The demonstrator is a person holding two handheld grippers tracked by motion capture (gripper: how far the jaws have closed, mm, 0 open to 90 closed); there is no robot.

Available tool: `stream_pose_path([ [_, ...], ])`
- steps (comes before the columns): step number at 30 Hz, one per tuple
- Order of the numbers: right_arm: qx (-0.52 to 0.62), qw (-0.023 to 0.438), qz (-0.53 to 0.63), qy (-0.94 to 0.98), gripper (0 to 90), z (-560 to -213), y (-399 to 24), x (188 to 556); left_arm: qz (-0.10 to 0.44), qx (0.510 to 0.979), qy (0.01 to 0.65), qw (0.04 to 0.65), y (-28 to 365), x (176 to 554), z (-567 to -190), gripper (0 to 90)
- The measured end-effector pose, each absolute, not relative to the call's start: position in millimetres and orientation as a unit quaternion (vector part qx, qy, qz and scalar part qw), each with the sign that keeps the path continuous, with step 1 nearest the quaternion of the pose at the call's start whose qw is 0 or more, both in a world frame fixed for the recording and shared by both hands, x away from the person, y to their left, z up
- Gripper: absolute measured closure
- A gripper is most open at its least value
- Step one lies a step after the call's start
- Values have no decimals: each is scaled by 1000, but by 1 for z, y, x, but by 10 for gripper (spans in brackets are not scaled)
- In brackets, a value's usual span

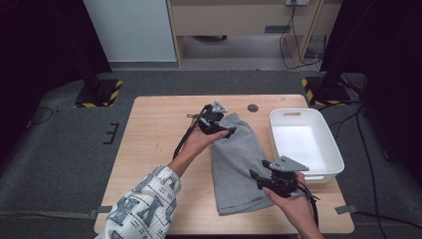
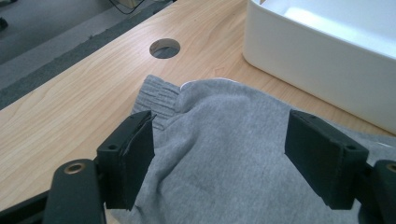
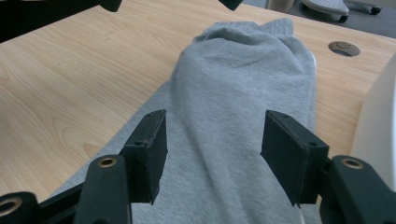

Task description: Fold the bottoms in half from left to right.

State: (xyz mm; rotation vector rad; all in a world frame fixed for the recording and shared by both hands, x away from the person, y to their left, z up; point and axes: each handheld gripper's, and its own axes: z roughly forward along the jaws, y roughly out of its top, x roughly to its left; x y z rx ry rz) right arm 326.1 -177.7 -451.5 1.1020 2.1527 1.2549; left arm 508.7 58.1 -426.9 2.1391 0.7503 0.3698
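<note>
A grey folded garment (image 1: pixel 236 164) lies lengthwise on the wooden table (image 1: pixel 154 149), its ribbed hem at the far end. My left gripper (image 1: pixel 226 130) hovers over that far end with its jaws wide apart. In the left gripper view the cloth (image 2: pixel 224 163) bulges up between the pads of the left gripper (image 2: pixel 219 126), and neither pad presses on it. My right gripper (image 1: pixel 255 179) is at the garment's near right edge. In the right gripper view a raised fold of the cloth (image 3: pixel 243 70) runs between the spread jaws of the right gripper (image 3: pixel 212 126), free of both pads.
A white plastic bin (image 1: pixel 332 149) stands right of the garment, close to its edge, and its wall (image 2: pixel 317 51) rises just beyond the left gripper. A round cable hole (image 1: pixel 253 107) sits in the table past the cloth. Bare wood extends to the left.
</note>
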Motion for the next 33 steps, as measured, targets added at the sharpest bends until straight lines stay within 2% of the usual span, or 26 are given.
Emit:
stream_pose_path([
  [6, 388, 199, 449, 780, 364, -457, -168, 327, 136, 845, 300, 422, 58, 502, -421, 181],
  [14, 374, 199, 451, 785, 322, -463, -163, 323, 147, 840, 298, 429, 55, 482, -424, 175],
  [22, 367, 212, 449, 787, 334, -464, -163, 316, 156, 847, 303, 407, 50, 459, -445, 192],
  [33, 376, 210, 435, 791, 361, -468, -161, 323, 153, 853, 313, 389, 58, 449, -475, 196],
])
